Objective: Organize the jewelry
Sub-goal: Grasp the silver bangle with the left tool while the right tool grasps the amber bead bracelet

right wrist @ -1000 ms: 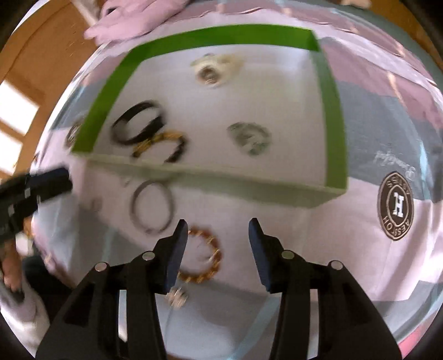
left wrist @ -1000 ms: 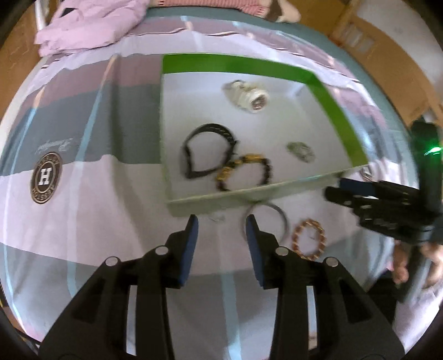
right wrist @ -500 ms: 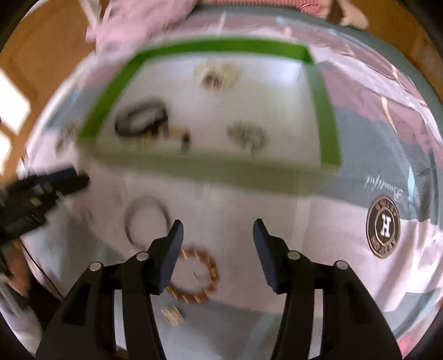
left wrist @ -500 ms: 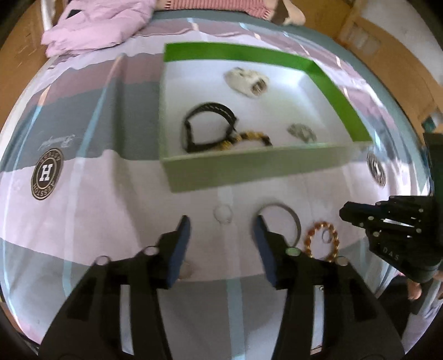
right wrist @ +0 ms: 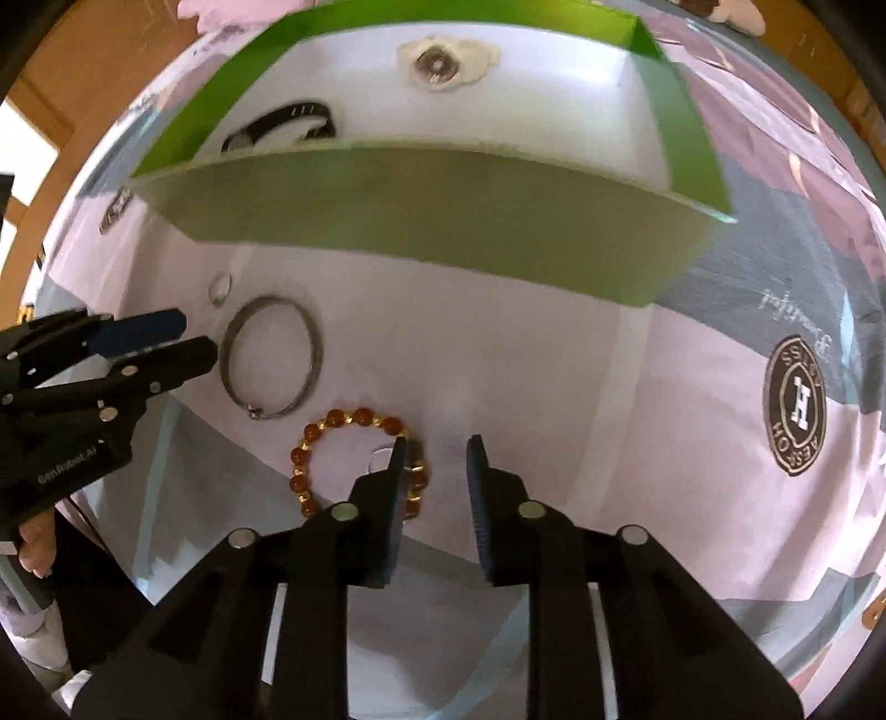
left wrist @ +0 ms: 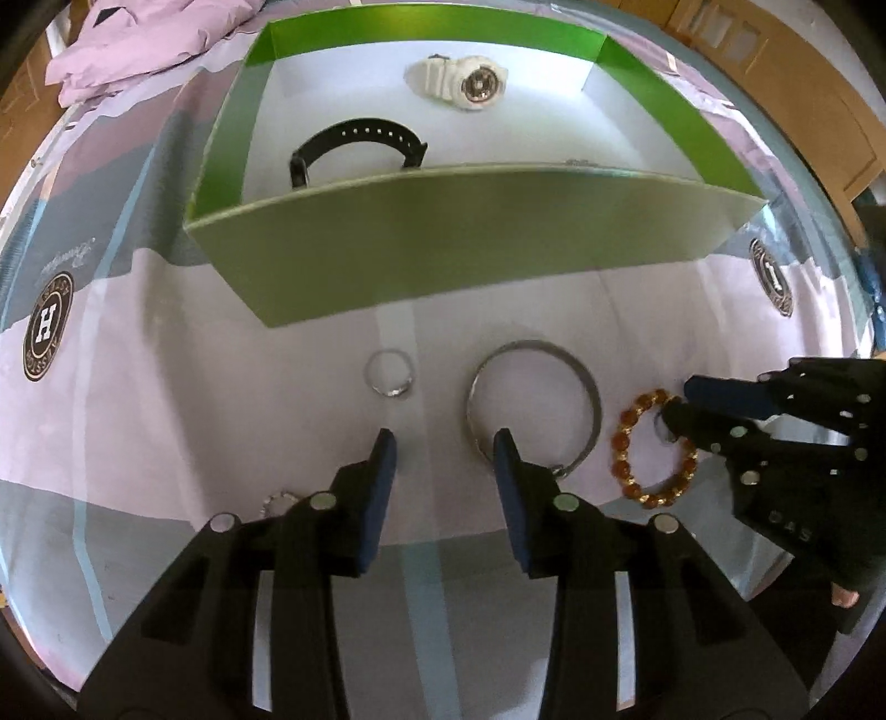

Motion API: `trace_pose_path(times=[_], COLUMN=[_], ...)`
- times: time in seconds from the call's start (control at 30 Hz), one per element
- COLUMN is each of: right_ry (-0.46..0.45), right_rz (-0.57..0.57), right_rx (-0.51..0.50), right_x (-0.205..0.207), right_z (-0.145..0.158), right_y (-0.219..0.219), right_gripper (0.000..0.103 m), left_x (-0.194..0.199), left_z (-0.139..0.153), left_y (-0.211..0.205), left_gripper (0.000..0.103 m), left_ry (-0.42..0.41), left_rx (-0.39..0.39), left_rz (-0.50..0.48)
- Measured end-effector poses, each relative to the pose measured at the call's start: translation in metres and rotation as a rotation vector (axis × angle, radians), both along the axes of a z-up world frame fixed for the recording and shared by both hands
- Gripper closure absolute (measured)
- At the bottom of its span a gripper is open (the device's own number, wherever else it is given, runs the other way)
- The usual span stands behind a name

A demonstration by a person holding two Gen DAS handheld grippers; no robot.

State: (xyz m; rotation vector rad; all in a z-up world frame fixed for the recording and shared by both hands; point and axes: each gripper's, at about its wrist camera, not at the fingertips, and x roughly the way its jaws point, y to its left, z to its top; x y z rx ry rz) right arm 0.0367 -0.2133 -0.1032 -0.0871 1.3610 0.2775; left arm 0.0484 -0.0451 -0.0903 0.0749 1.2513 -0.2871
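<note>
A green box [left wrist: 476, 243] with a white floor lies on the bed and holds a white watch [left wrist: 459, 83] and a black band [left wrist: 354, 147]. In front of it lie a small silver ring [left wrist: 389, 374], a large silver bangle [left wrist: 534, 404] and an amber bead bracelet [left wrist: 653, 448]. My left gripper [left wrist: 443, 448] is open, low over the sheet, its right finger at the bangle's near edge. My right gripper [right wrist: 434, 459] is open; its left finger lies inside the bead bracelet [right wrist: 354, 459], its right finger outside. A small clear ring [right wrist: 382, 457] lies inside the bracelet.
The bed sheet [left wrist: 166, 387] is striped lilac and grey with round H logos [left wrist: 47, 327]. A small chain piece [left wrist: 277, 501] lies by my left gripper's left finger. A rumpled lilac cloth [left wrist: 138, 39] lies at the back left. Wooden furniture [left wrist: 775, 72] stands beyond the bed.
Both grippers have dropped toward the sheet and moved closer to the loose jewelry. The right gripper's left finger now sits inside the bead bracelet. The box's contents are now partly hidden behind its near wall.
</note>
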Motion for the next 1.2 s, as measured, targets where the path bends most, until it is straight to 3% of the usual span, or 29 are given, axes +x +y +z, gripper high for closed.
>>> trace_pose_path(times=[0.03, 0.1, 0.3, 0.53, 0.6, 0.67, 0.73, 1.2], right_ry=[-0.008, -0.017, -0.103, -0.057, -0.036, -0.034, -0.035, -0.044], right_rz=[0.000, -0.001, -0.071, -0.202, -0.224, -0.243, -0.250, -0.207], right_rx=[-0.010, 0.013, 0.100, 0.050, 0.052, 0.067, 0.052, -0.022], right_x=[0.001, 0.001, 0.001, 0.009, 0.011, 0.011, 0.012, 0.013], right_z=[-0.002, 0.003, 0.033, 0.015, 0.011, 0.010, 0.008, 0.003], right_y=[0.002, 0.003, -0.015, -0.044, -0.047, -0.049, -0.048, -0.037], right_gripper=[0.081, 0.097, 0.096, 0.096, 0.089, 0.074, 0.068, 0.067], left_x=[0.000, -0.001, -0.002, -0.005, -0.003, -0.004, -0.001, -0.005], left_z=[-0.001, -0.001, 0.000, 0.001, 0.001, 0.000, -0.002, -0.003], left_y=[-0.001, -0.003, -0.003, -0.004, -0.004, -0.005, -0.007, -0.013], left_gripper=[0.063, 0.066, 0.086, 0.088, 0.088, 0.087, 0.087, 0.089], left_ry=[-0.002, -0.007, -0.018, -0.005, -0.006, -0.007, -0.010, -0.038], left_rx=[0.008, 0.018, 0.033, 0.034, 0.036, 0.042, 0.049, 0.060], left_rz=[-0.001, -0.003, -0.001, -0.005, -0.008, -0.009, -0.012, -0.021])
